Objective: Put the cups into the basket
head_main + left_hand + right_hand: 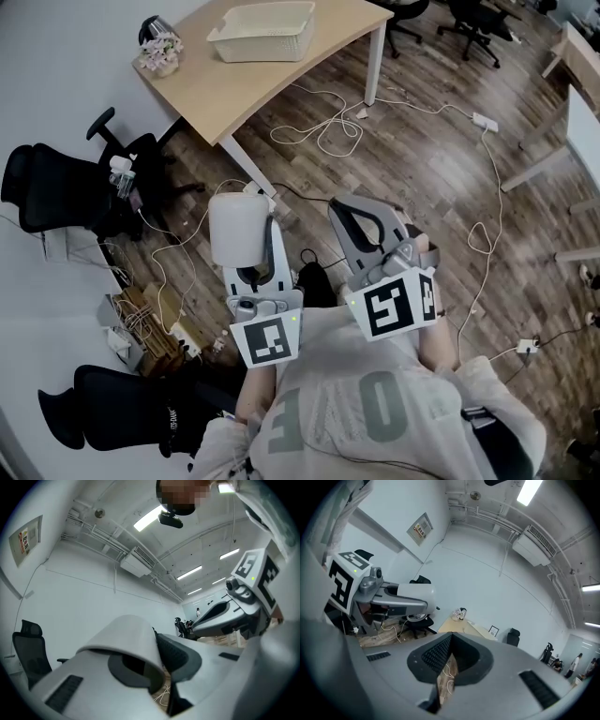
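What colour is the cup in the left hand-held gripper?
The cup is white; best in the head view.

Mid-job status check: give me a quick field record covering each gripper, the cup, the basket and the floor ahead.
left gripper: shut on a white cup, its wall pinched between the jaws
right gripper: jaws together, nothing between them
cup position: held over the wood floor, short of the table
basket: cream, on the table, looks empty
floor ahead: loose white cables beside the table leg
task state: cup not yet in basket
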